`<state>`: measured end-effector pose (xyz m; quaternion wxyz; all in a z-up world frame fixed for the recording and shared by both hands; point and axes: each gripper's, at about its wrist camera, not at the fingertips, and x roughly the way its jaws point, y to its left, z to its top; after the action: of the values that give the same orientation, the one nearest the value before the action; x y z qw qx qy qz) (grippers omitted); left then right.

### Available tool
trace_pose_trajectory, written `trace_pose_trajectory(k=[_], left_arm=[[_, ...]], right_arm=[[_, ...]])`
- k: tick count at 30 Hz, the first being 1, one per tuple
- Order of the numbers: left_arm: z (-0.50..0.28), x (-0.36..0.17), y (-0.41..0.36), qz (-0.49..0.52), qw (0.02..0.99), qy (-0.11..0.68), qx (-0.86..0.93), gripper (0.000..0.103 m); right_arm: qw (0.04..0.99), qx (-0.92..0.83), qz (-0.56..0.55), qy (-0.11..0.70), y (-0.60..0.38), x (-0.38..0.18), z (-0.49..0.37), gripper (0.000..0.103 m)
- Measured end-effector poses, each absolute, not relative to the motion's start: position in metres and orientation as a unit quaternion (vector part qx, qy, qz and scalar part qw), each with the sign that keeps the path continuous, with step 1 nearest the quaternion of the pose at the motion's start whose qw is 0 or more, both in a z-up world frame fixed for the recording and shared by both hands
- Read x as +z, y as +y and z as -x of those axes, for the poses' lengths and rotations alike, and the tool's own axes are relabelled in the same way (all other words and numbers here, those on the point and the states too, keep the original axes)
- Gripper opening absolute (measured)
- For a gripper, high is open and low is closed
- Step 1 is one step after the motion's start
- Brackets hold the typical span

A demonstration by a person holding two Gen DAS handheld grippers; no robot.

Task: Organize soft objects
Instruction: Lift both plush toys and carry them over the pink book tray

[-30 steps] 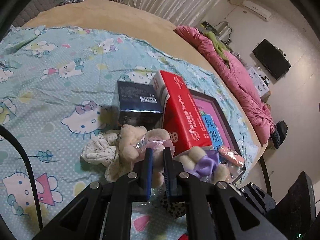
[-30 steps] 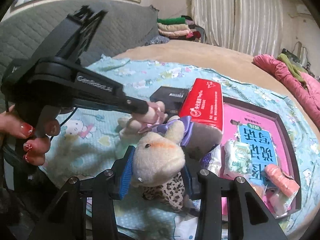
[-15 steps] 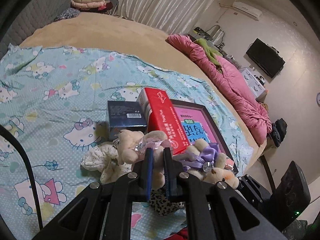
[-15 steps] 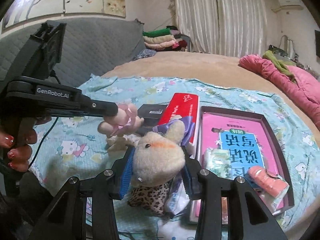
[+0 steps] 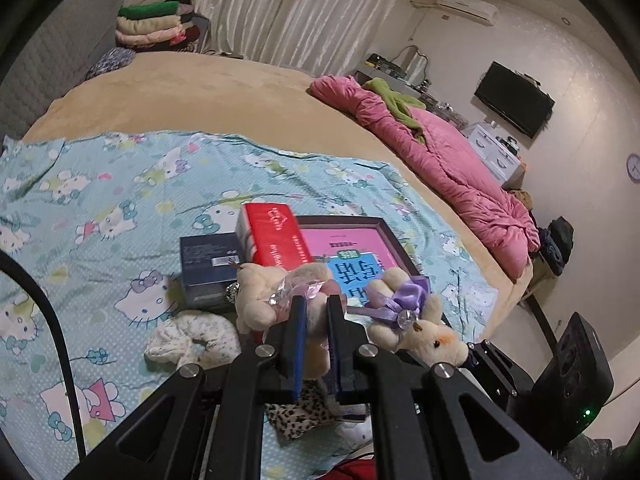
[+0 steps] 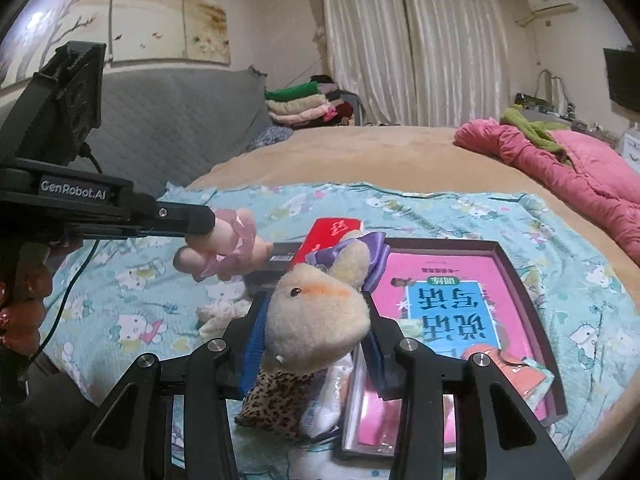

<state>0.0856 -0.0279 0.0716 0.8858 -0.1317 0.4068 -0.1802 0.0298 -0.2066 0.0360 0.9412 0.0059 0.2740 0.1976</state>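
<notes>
Both soft toys are off the bed and in the air, above the near end of the pink tray (image 6: pixel 516 276), which serves as the landmark here. The left gripper (image 5: pixel 316 312) is clamped tight on a cream plush toy with a pink bow (image 5: pixel 276 298); from the right wrist view that toy (image 6: pixel 224 246) hangs from the fingertips to the left of the tray and above the dark box (image 5: pixel 208 270). The right gripper (image 6: pixel 316 340) is closed on the head of a cream rabbit toy with a purple bow (image 6: pixel 320 316), its jaws part way apart around the plush, just over the tray's near left corner.

The step in hand looks like carrying the two toys to wherever they are to be grouped (the frames do not show which spot). To do it well, I would hold both grips as they are, since plush compresses and slips if the squeeze eases. Keep the toys high enough to clear the red packet (image 5: pixel 272 236) standing at the tray's left edge, and keep the two grippers apart so the dangling limbs and ribbons do not snag. The white scrunchie (image 5: pixel 192 338) and the leopard-print cloth (image 6: pixel 276 400), both left of the tray's near end, remain on the patterned sheet (image 5: pixel 100 200), so set the toys down clear of them.
</notes>
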Motion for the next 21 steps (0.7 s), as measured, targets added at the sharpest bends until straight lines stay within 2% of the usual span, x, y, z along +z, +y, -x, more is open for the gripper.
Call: trace_pose_trajectory(k=[21], left_arm=[[-0.108, 0.088, -0.129, 0.073, 0.876, 0.411, -0.241, 0.01]], right_arm=[[0.965, 0.097, -0.06, 0.237, -0.289, 0.055, -0.036, 0.044]])
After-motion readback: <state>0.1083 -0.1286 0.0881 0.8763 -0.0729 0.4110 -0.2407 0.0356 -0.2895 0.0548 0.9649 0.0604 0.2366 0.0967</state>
